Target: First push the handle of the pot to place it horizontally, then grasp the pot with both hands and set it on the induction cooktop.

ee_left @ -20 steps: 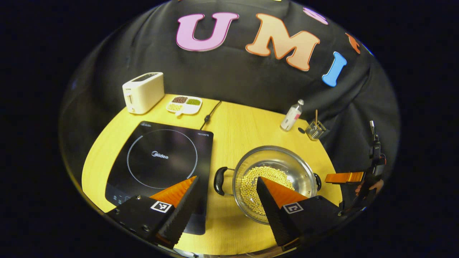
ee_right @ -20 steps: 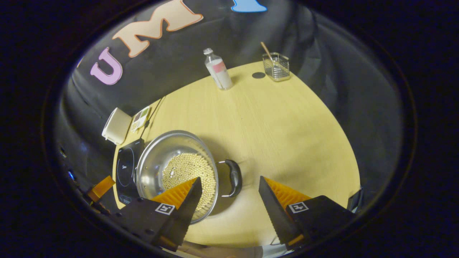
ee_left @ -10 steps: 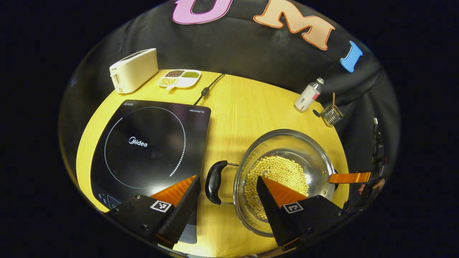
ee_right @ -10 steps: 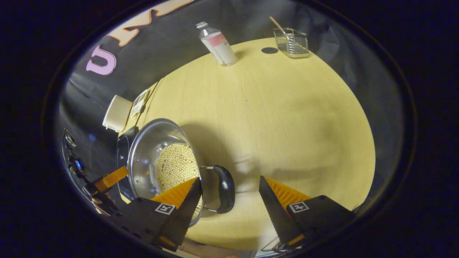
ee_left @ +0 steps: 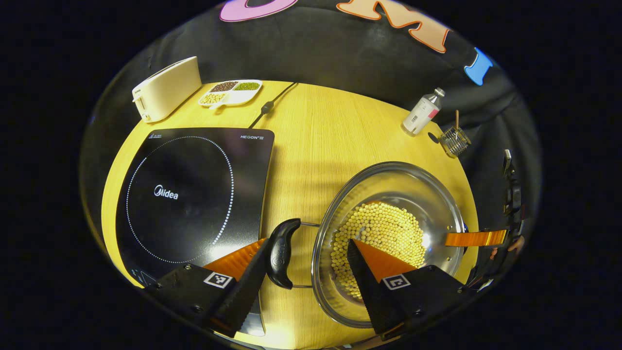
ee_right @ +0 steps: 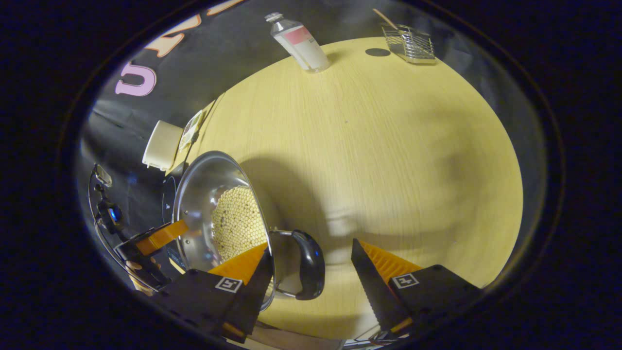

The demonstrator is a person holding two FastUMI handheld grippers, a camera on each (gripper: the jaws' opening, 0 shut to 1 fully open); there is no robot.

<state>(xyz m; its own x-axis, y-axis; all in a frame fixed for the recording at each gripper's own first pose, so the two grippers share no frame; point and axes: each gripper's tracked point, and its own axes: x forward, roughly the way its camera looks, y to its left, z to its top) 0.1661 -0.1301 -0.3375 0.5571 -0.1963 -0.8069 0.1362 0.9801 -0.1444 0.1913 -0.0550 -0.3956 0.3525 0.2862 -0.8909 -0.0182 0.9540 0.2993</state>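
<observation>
A steel pot holding pale yellow beans stands on the wooden table, to the right of the black induction cooktop. Its handles point to the sides. My left gripper is open and low over the table. The pot's black left handle lies between its fingers, close to the left one. In the right gripper view, the pot is at lower left. My right gripper is open around the other black handle. The right gripper's orange finger reaches in at the pot's far side.
A white toaster and a divided dish of beans stand at the table's back left, with the cooktop's cable beside them. A bottle and a wire basket stand at the back right. The table edge runs close below both grippers.
Both grippers have come down and forward toward the pot. Each handle now lies between a gripper's open fingers. The pot has not moved on the table.
</observation>
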